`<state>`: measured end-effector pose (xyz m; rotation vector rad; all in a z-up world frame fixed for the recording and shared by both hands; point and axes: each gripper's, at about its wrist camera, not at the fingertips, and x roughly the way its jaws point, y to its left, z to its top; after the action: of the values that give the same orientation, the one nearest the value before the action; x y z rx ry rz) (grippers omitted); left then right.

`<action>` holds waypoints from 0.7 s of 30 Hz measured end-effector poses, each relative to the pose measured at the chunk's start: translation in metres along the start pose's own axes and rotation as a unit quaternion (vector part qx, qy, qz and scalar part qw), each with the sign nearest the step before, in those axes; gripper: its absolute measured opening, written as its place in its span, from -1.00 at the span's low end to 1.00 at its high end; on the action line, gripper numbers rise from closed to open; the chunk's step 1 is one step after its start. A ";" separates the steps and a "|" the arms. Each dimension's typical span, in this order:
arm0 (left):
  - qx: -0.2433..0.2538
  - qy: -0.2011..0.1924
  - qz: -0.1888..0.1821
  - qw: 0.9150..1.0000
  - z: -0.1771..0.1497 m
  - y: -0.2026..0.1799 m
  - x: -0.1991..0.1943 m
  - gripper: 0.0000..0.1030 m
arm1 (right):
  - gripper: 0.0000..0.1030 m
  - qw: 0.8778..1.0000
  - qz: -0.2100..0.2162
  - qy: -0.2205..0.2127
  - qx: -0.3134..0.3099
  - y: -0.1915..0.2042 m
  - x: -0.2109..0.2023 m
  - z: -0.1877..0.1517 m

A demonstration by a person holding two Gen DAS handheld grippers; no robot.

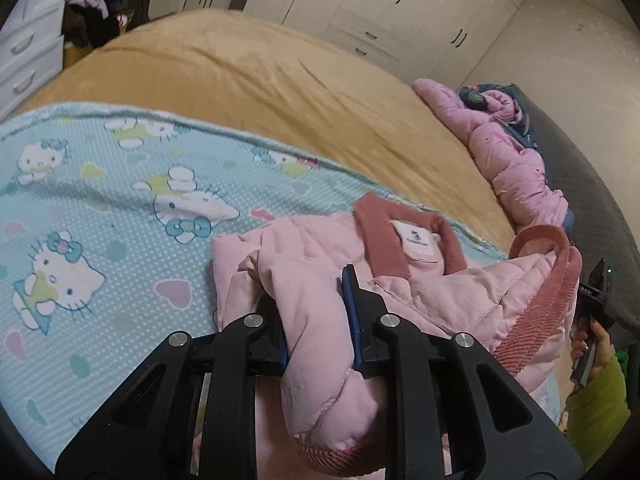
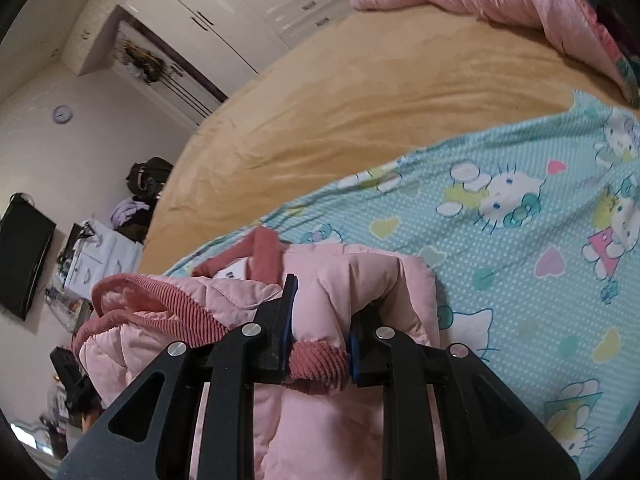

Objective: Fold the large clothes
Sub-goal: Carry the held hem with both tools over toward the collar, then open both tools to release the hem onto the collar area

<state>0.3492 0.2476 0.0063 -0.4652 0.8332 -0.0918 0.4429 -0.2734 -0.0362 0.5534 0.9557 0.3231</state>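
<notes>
A pink padded jacket (image 1: 432, 292) with a dark pink corduroy collar (image 1: 400, 220) and white label lies on a light blue cartoon-cat sheet (image 1: 100, 208) on the bed. My left gripper (image 1: 316, 312) is shut on a bunched fold of the jacket. My right gripper (image 2: 320, 320) is shut on another fold of the jacket (image 2: 332, 292), with a corduroy cuff (image 2: 316, 364) between its jaws. The right gripper also shows at the right edge of the left wrist view (image 1: 592, 320), held by a hand in a green sleeve.
A tan blanket (image 1: 260, 80) covers the bed beyond the sheet. A crumpled pink quilt (image 1: 516, 168) lies at the head of the bed by a dark headboard (image 1: 592, 184). White wardrobes (image 1: 380, 0), a drawer unit (image 1: 28, 48) and piled clothes (image 1: 104, 8) line the walls.
</notes>
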 end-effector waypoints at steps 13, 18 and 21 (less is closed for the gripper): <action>-0.008 0.023 -0.002 1.000 0.004 0.006 0.020 -0.69 | 0.92 0.983 0.097 -0.020 0.154 -0.035 -0.006 0.009; -0.007 0.022 -0.003 1.000 0.004 0.003 0.019 -0.67 | 0.92 0.995 0.054 -0.048 0.064 -0.006 -0.044 0.008; -0.018 0.021 -0.011 1.000 0.006 0.003 0.017 -0.61 | 0.92 0.998 0.028 -0.043 -0.047 0.036 -0.054 -0.020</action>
<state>0.3642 0.2479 -0.0034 -0.5076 0.8718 -0.1073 0.3961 -0.2643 0.0124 0.5051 0.8399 0.3892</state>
